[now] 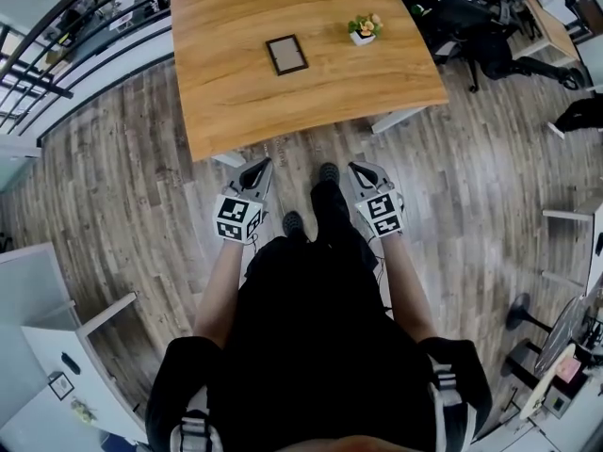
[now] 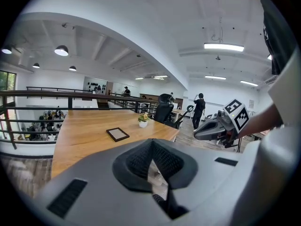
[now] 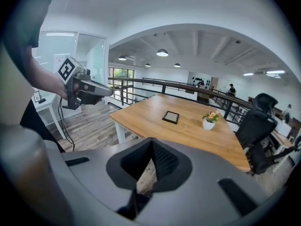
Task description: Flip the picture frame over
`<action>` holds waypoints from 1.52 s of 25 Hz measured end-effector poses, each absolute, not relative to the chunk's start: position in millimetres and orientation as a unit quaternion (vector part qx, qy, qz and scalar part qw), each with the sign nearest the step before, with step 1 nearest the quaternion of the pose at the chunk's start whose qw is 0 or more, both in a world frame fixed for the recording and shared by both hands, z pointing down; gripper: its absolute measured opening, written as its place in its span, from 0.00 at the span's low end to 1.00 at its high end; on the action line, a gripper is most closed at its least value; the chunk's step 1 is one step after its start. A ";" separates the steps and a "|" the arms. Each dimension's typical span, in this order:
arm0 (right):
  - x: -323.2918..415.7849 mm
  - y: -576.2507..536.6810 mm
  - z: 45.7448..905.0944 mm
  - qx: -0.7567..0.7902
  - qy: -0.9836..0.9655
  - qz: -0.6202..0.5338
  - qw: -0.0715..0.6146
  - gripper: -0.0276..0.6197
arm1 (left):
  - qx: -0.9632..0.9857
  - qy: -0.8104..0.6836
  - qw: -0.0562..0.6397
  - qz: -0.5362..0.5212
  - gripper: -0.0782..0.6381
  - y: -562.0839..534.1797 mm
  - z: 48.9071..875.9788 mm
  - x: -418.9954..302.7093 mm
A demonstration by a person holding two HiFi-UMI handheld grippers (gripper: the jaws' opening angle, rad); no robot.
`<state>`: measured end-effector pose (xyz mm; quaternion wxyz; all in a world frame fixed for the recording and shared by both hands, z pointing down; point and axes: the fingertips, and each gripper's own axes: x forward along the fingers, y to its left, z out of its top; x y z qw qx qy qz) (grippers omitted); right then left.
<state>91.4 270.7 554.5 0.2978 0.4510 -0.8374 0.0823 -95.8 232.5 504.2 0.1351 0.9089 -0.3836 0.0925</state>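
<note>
On the wooden table (image 1: 236, 111): the picture frame (image 1: 286, 54) lies flat near the middle of the top. A small potted plant (image 1: 364, 29) stands apart from it, to its right in the head view.
Where you stand: you're on the plank floor (image 1: 122, 186), short of the table's near edge. Both grippers are over the floor, well apart from the frame.
Left gripper (image 1: 256, 168): the jaws are clenched together with nothing between them. It points toward the table.
Right gripper (image 1: 363, 169): its jaws are likewise pressed together and empty. It is level with the left one and angled a little more downward.
Step in hand: you look to be on the approach. The flip itself has not begun and the frame is untouched.
Next move: close the gap to the table and bring the tips over the frame. You'll need to part the jaws of at least one gripper first.
What the grasp calls for: the frame sits flush on the wood, so you'll likely have to work a jaw under one edge or pinch a border. The other gripper can steady the far side.
Watch for: the plant pot. Turn the frame away from it.
</note>
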 end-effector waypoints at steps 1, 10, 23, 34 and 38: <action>94.3 268.1 555.6 0.451 -0.837 0.083 0.297 0.05 | 0.908 -0.386 0.134 0.093 0.13 230.8 504.2 -94.3; 105.0 224.4 559.4 0.429 -0.848 0.083 0.299 0.05 | 0.895 -0.414 0.137 0.095 0.13 196.2 504.2 -98.7; 107.8 121.5 555.9 0.369 -0.874 0.069 0.310 0.05 | 0.875 -0.448 0.150 0.104 0.13 120.4 502.1 -78.4; 105.6 41.7 567.7 0.291 -0.900 0.053 0.320 0.05 | 0.818 -0.542 0.164 0.097 0.13 85.5 501.4 -90.6; 95.3 19.6 570.7 0.250 -0.912 0.036 0.322 0.05 | 0.791 -0.578 0.177 0.091 0.13 83.7 507.1 -93.1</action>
